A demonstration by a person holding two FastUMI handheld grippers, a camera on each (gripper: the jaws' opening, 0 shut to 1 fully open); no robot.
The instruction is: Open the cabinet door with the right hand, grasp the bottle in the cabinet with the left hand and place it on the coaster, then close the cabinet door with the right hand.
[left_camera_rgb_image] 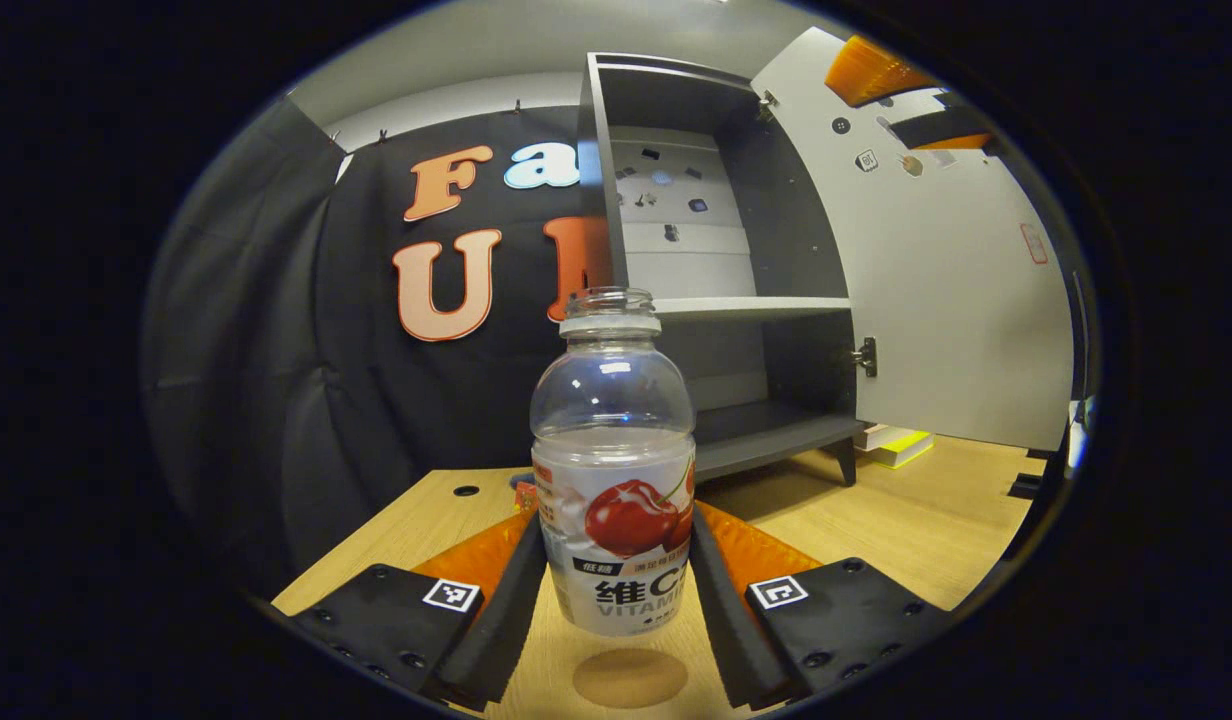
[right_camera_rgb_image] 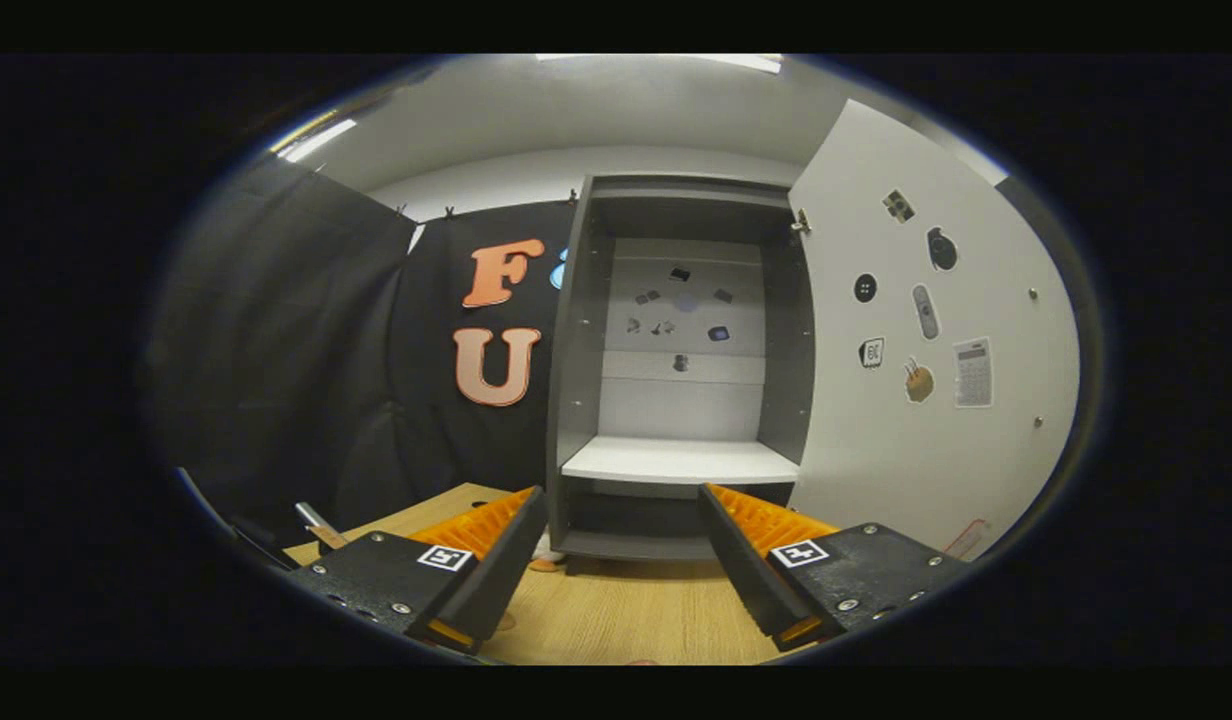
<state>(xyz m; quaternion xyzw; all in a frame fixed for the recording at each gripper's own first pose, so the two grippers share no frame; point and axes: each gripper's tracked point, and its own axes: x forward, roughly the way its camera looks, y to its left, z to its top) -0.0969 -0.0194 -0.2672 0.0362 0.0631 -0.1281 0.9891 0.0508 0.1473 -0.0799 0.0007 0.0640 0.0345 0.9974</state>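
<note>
Between the jaws of the left gripper (left_camera_rgb_image: 616,590) stands a clear plastic bottle with a cherry label and no cap (left_camera_rgb_image: 614,470), upright, its labelled lower half flanked by both fingers. Each finger lies against a side of the label, so the jaws appear to pinch the bottle, though the contact itself is hard to make out. Its base hangs just above a round brown coaster (left_camera_rgb_image: 630,677) that lies on the light wooden surface (left_camera_rgb_image: 896,520) at the near edge, straight below the bottle; a gap shows between the two.

Beyond the bottle, toward the far edge of the surface, stands a tall dark grey cabinet (left_camera_rgb_image: 776,250) on short legs, with a pale shelf across its middle. Its white cabinet door (left_camera_rgb_image: 946,300) is swung wide open to the right, small stickers scattered over its inner face. At the top of that door, in the left gripper view, part of another gripper shows, too cropped to judge. Some flat yellow and white items (left_camera_rgb_image: 896,445) lie on the surface behind the cabinet's right leg.

In the right gripper view, the right gripper (right_camera_rgb_image: 621,560) hovers over the surface, facing the open cabinet (right_camera_rgb_image: 676,350) head-on, its jaws spread and holding nothing. The door (right_camera_rgb_image: 926,380) stands open at the right, apart from the fingers.
</note>
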